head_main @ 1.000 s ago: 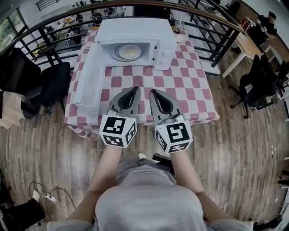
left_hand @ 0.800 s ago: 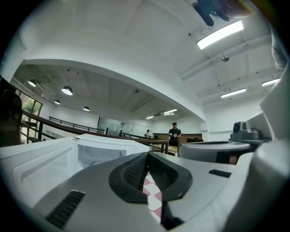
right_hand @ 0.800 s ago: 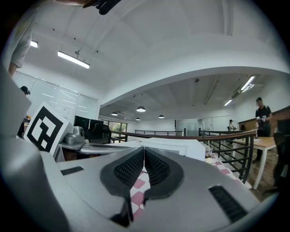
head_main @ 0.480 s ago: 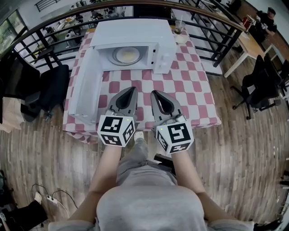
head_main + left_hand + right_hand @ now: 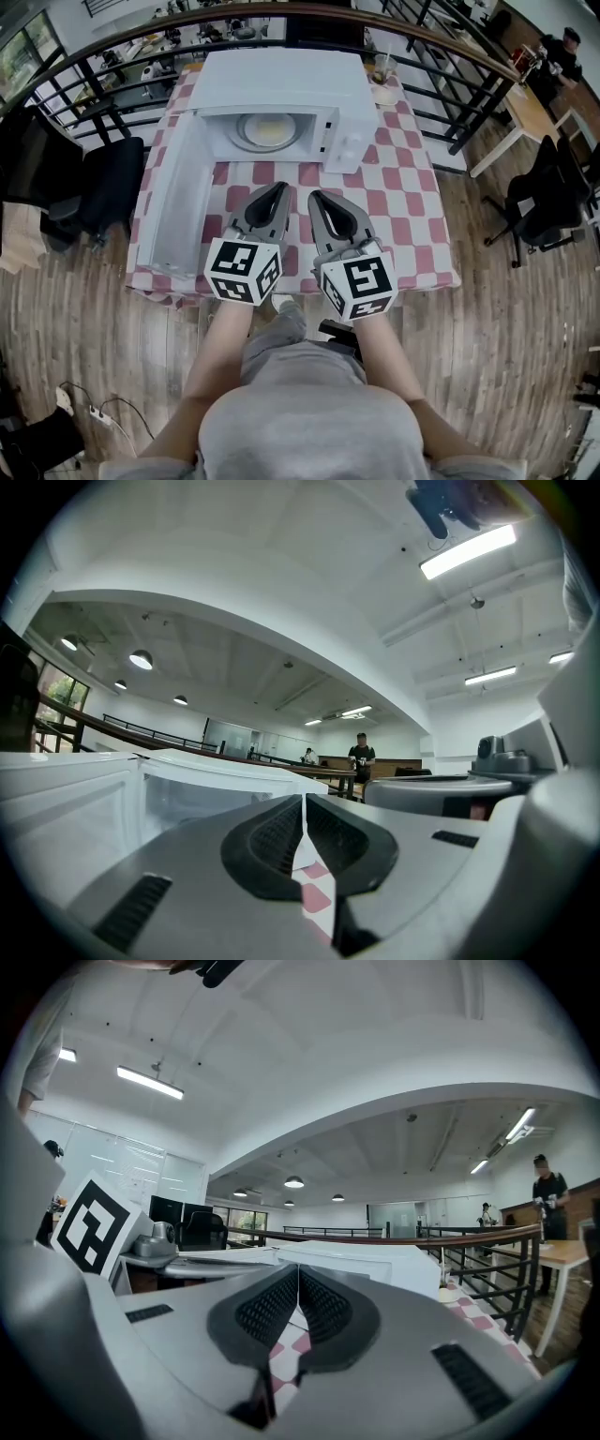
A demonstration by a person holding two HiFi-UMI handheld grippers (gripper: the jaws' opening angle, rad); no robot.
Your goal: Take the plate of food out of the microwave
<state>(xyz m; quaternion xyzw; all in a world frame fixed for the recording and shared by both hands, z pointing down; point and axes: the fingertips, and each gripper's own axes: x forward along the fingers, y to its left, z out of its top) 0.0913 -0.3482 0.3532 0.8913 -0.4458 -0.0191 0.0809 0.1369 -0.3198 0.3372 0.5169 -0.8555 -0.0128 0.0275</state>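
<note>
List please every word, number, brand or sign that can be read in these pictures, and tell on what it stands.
No text can be read anywhere.
On the microwave, the control panel: any print is too small to read.
Left marker cube on the left claw and right marker cube on the right claw: black-and-white square patterns only, no letters or numbers.

We can read no words, numbers or brand names anywhere. The only printed marks are black-and-white square patterns, which are not letters. They sit on the left cube point(image 5: 244, 271), at the back of the left gripper point(image 5: 278, 189), and on the right cube point(image 5: 359, 286), at the back of the right gripper point(image 5: 316, 197). Both cubes are on the near side of the microwave point(image 5: 281, 84). The microwave's white casing shows no label we can read, and its control panel point(image 5: 343, 141) is too small for us to make out.
</note>
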